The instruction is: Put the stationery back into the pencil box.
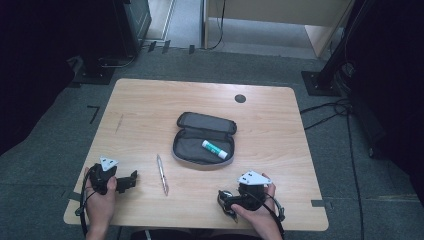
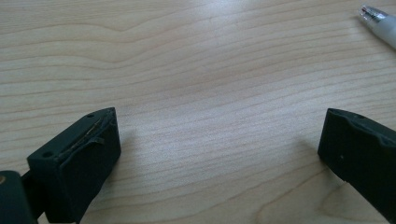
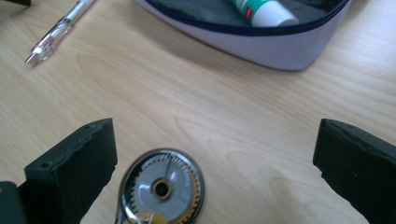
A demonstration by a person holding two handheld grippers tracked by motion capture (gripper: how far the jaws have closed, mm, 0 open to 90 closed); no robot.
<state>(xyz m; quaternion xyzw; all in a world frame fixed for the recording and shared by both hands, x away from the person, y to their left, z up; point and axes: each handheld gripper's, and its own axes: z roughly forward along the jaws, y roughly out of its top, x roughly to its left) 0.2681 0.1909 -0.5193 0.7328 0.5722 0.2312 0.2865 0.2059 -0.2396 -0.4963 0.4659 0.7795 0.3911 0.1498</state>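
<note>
high view: the wooden table has rounded corners and bare room all round the open grey pencil case at its middle. a glue stick lies inside, slanting. the pen lies just left of the case, its long axis running near to far. the left gripper and right gripper rest near the front edge, well apart.

left gripper view: its jaws stand spread over bare wood grain; the pen's clear tip is at the top right.

right gripper view: jaws released, gripping nothing; a round, geared correction tape dispenser lies between them, nearer the left jaw.
</note>
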